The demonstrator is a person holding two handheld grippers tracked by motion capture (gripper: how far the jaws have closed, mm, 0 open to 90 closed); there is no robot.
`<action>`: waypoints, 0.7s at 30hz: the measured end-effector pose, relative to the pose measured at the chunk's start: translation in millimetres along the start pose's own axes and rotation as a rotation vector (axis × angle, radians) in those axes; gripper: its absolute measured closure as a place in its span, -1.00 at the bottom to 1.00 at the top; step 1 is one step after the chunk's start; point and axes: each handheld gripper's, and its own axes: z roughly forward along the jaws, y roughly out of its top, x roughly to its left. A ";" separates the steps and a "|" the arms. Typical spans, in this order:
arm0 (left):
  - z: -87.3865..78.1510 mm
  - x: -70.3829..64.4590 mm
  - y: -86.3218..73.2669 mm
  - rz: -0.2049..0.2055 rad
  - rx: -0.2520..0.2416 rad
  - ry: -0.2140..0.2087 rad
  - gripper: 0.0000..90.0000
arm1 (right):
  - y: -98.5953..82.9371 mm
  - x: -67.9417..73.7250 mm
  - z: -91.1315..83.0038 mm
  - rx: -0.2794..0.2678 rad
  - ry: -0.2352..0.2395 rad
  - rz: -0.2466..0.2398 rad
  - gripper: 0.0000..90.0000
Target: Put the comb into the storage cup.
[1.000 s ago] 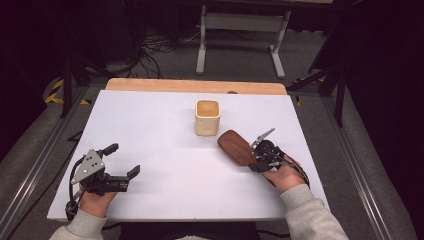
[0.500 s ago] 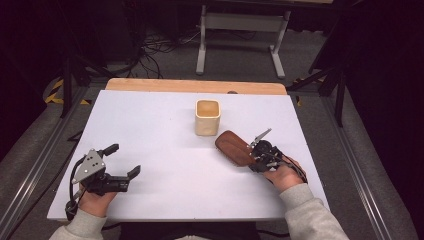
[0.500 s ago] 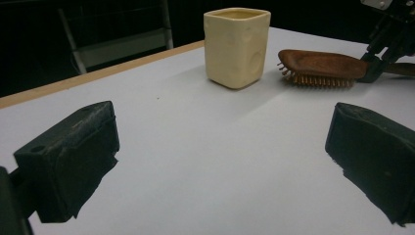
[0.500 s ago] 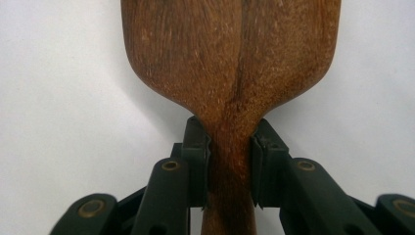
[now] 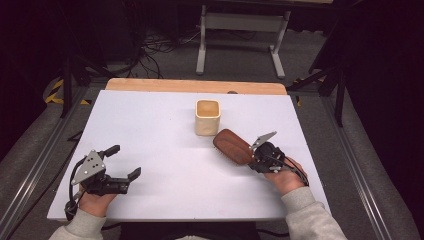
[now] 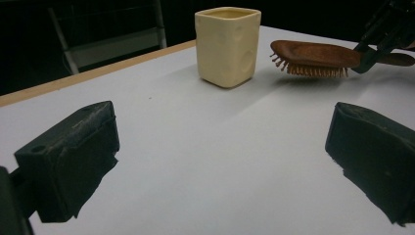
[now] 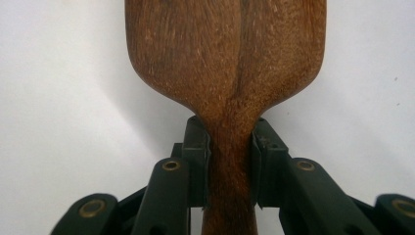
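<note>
The wooden hairbrush [image 5: 233,146] hangs just above the white table [image 5: 165,135], bristles down, its head beside the near right corner of the cream cup [image 5: 207,117] without touching it. Its long axis runs from the head back and rightward to the handle, where the right gripper [image 7: 230,161] is clamped on the narrow neck (jaws pressed to both sides). The cup therefore lies ahead and left of that gripper. The left gripper [image 5: 125,162], jaws spread wide and holding nothing, sits well apart at the near left.
</note>
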 end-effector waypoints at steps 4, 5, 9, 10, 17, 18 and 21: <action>-0.3 1.6 0.2 -0.021 -0.019 -0.028 -1.00 | -0.4 2.5 -8.1 -0.051 -0.001 -0.003 0.62; -0.4 2.1 0.4 -0.025 -0.014 -0.038 -1.00 | -0.6 3.5 -10.0 -0.066 -0.006 -0.006 0.62; 0.5 1.2 0.7 -0.028 -0.021 -0.047 -1.00 | -1.6 7.4 -16.8 -0.131 -0.002 -0.016 0.62; 0.5 1.2 0.7 -0.028 -0.021 -0.047 -1.00 | -1.6 7.4 -16.8 -0.131 -0.002 -0.016 0.62; -0.6 0.6 3.2 -0.040 -0.013 -0.046 -0.99 | -3.5 19.3 -27.1 -0.280 -0.009 -0.035 0.62; -0.9 0.3 3.4 -0.037 -0.013 -0.048 -0.99 | -3.5 20.6 -28.1 -0.297 -0.012 -0.039 0.62; -0.4 -0.1 4.6 -0.041 -0.019 -0.056 -0.97 | -3.0 24.8 -29.1 -0.350 -0.011 -0.046 0.62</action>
